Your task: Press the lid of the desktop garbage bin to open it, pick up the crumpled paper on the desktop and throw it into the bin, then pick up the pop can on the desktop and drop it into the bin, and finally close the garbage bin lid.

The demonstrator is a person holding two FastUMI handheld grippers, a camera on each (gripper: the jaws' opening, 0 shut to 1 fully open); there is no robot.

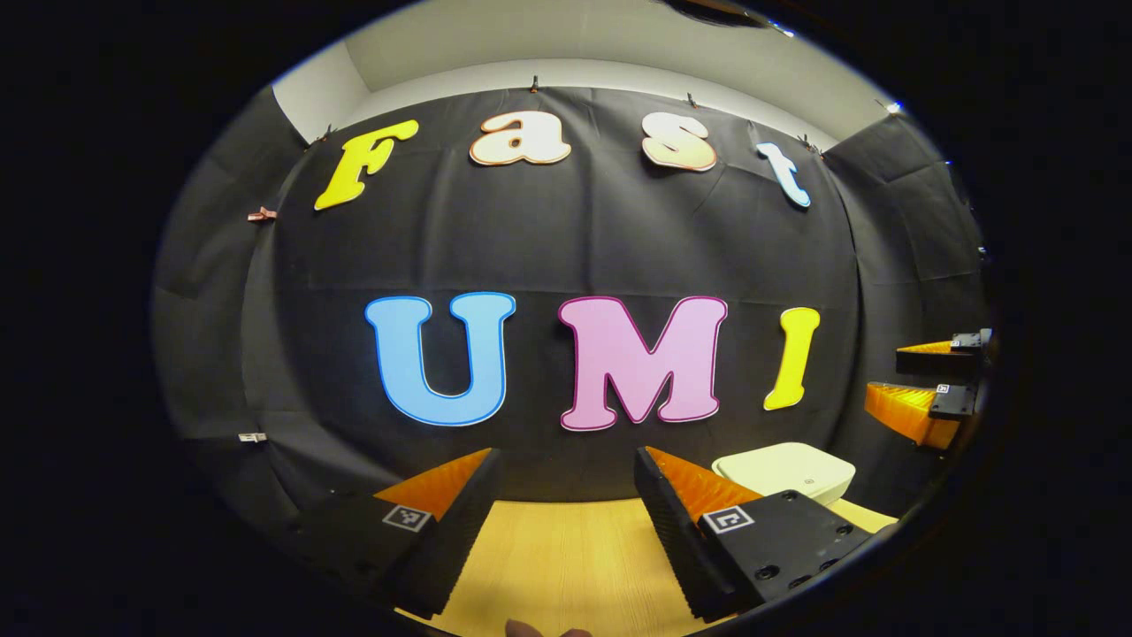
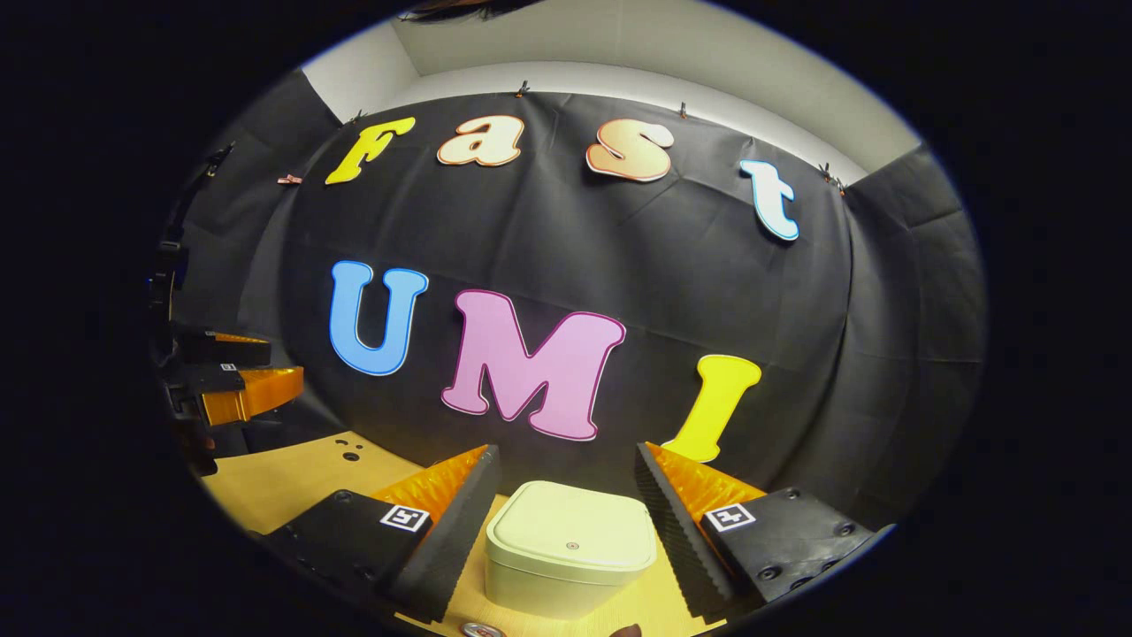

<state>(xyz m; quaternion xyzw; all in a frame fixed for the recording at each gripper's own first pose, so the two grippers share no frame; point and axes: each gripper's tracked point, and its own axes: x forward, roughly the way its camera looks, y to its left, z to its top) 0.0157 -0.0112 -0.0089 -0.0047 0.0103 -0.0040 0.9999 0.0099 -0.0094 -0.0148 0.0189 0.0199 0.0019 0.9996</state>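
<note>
Pop can (image 2: 482, 630) barely shows below closed bin (image 2: 570, 548).

Light wood-grain surface (image 2: 283, 482) carrying pale garbage bin (image 2: 570, 557), lid sitting closed, bin standing upright near booth wall. Top rim of pop can (image 2: 482, 630) peeking in at near edge, just in front of bin. Small dark holes dotting surface toward left.
</note>
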